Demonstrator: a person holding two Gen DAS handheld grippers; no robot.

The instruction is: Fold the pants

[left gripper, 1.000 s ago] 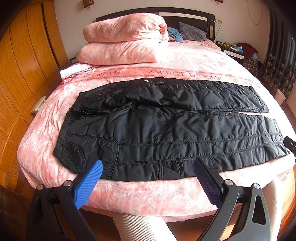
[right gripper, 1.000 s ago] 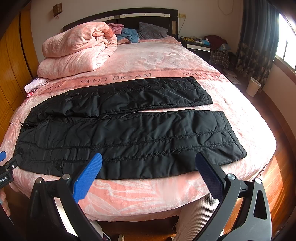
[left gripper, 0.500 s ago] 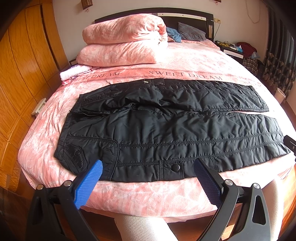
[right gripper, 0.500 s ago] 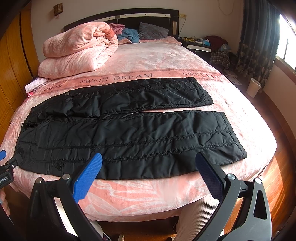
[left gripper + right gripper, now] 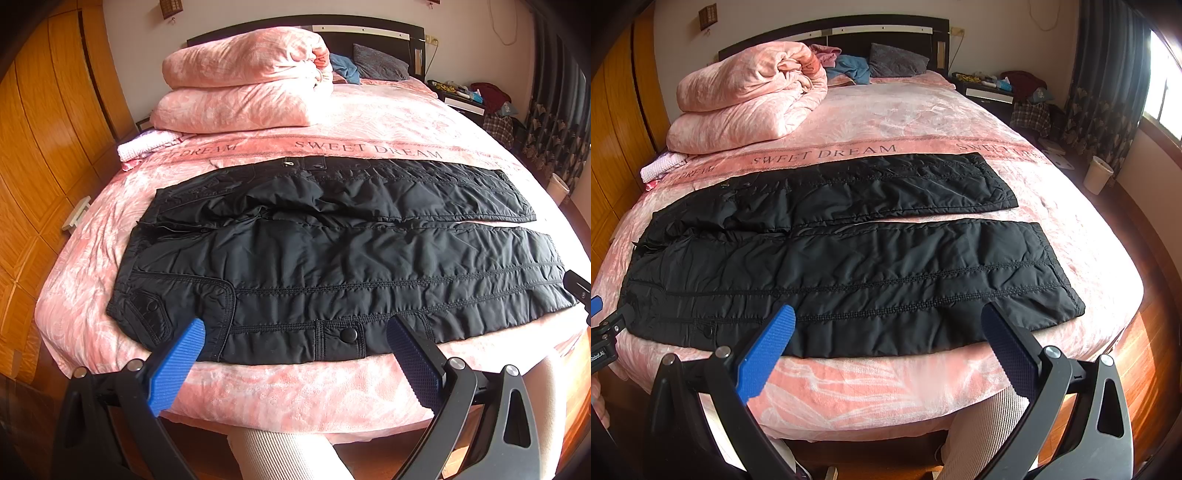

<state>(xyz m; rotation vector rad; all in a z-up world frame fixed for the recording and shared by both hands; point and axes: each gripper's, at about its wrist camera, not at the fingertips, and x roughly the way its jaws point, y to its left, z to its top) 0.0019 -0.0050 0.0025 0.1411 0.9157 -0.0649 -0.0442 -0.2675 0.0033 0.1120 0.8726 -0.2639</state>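
Note:
Black quilted pants (image 5: 332,254) lie spread flat across the pink bed, waist to the left, both legs running right with a narrow gap between them. In the right wrist view the pants (image 5: 849,266) end in two cuffs at the right. My left gripper (image 5: 295,332) hovers open over the near hem by the waist pocket and a snap button, holding nothing. My right gripper (image 5: 888,321) is open above the near leg's lower edge, also holding nothing. Each gripper's edge shows at the side of the other's view.
A folded pink duvet (image 5: 240,85) is stacked at the head of the bed (image 5: 295,387). Wooden wardrobe doors (image 5: 37,147) stand on the left. A nightstand (image 5: 990,92), a white bin (image 5: 1099,179) and curtains are on the right. A person's legs in light trousers (image 5: 280,454) stand against the bed's near edge.
Both views have shifted only slightly, the left one edging a little closer to the pants. The grippers stay open and the pants have not moved.

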